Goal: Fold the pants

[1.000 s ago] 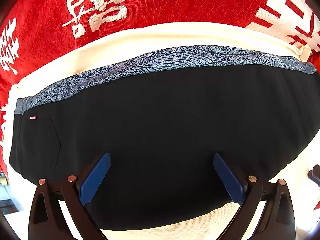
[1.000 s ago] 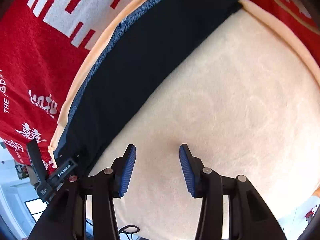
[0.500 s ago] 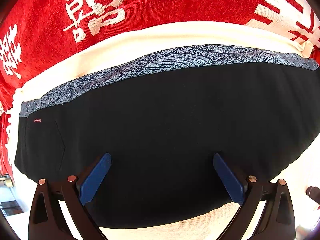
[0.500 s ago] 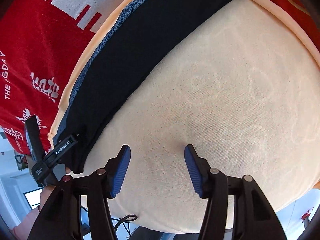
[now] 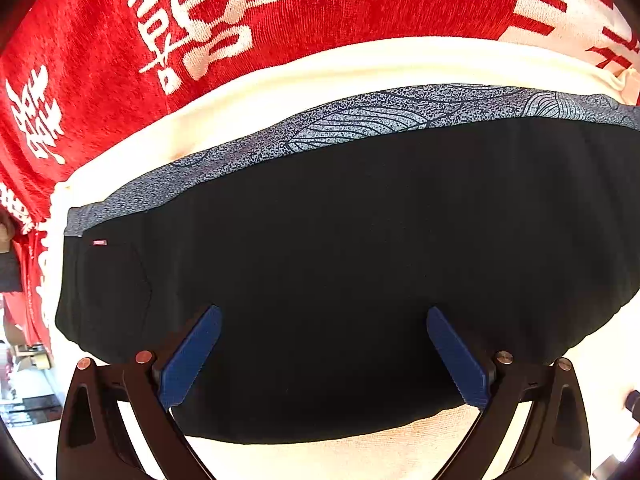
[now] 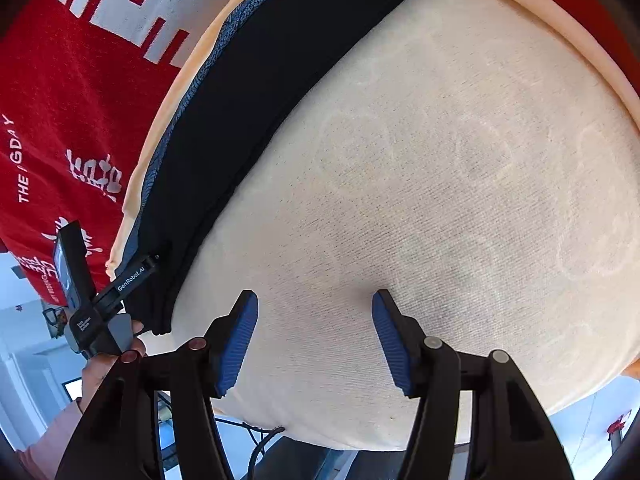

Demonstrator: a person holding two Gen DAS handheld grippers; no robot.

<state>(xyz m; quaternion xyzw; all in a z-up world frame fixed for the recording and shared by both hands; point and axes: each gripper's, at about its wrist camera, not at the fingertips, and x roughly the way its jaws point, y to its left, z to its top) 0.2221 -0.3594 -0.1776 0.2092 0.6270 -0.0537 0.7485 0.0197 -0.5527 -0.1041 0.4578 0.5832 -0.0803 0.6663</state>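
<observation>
Overhead, the left gripper (image 5: 322, 354) pointed steeply down over the pants (image 5: 360, 260), its two blue pads spread wide with nothing pinched between them; whether the tips touched the fabric could not be told. Pants were black, folded into a compact block, lying flat on the cream towel (image 5: 360, 62). Patterned grey waistband (image 5: 360, 128) ran along the far edge of the block in the left wrist view; a small red tag (image 5: 99, 242) sat near its left end, beside the outline of a pocket. Red cloth (image 5: 320, 0) with white characters lay beyond the towel's far edge.

Right gripper (image 6: 315, 342) hung over bare cream towel (image 6: 460, 200), clear of the garment. Its jaws had just been opening and stood apart, with nothing between the pads. In the right wrist view the pants (image 6: 256, 96) appeared as a long dark band running from upper right to lower left, well to the left of the right gripper, the waistband on the band's far side next to the red cloth (image 6: 72, 92). Left gripper (image 6: 138, 270) showed at the lower left end of that band, held by a hand (image 6: 106, 364) with a pale pink sleeve (image 6: 52, 440) at the frame edge
</observation>
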